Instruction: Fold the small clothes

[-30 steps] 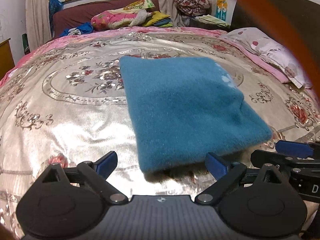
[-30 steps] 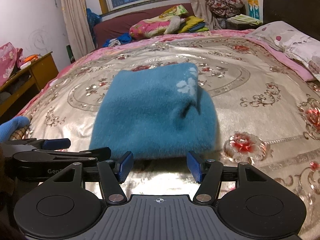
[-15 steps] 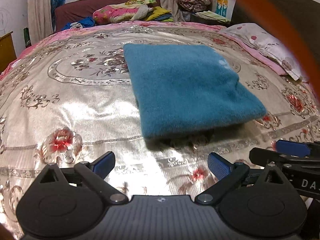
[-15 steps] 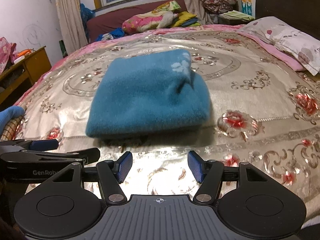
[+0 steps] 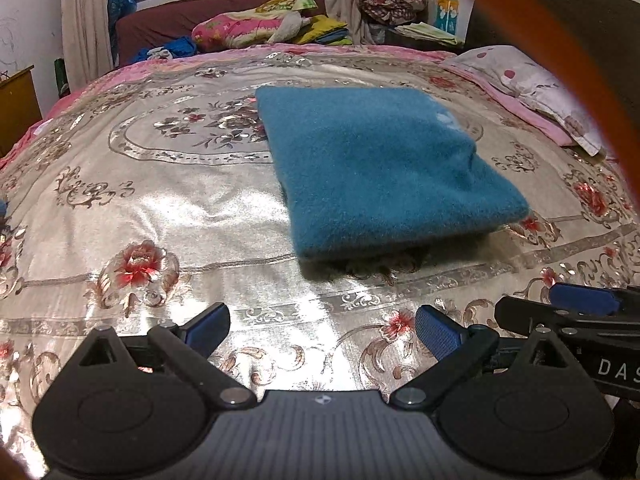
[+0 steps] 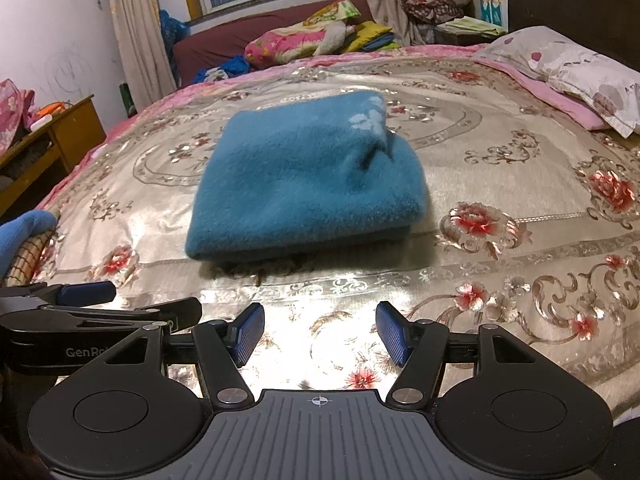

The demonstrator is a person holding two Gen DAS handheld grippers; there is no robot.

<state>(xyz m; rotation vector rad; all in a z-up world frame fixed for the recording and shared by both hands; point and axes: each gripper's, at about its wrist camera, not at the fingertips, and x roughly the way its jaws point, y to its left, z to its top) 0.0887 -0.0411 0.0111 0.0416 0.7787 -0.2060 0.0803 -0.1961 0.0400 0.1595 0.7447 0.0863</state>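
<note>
Spread on the bed cover point(image 5: 168, 200), the folded blue garment point(image 5: 384, 168) is seen ahead of both empty, parted grippers, left gripper point(image 5: 322, 326) and right gripper point(image 6: 320, 334) (neither clearly nearer).

Folded blue garment point(image 6: 304, 184) lying flat on bed point(image 6: 500, 280). Right tongs point(image 6: 320, 334) near it, apart, open, empty. Left tongs point(image 6: 132, 300) beside.

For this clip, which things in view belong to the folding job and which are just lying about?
Job: folded fuzzy teal garment; left gripper and right gripper, both open and empty.

Lying about: white spotted pillow; pink floral bundle; wooden side table.
</note>
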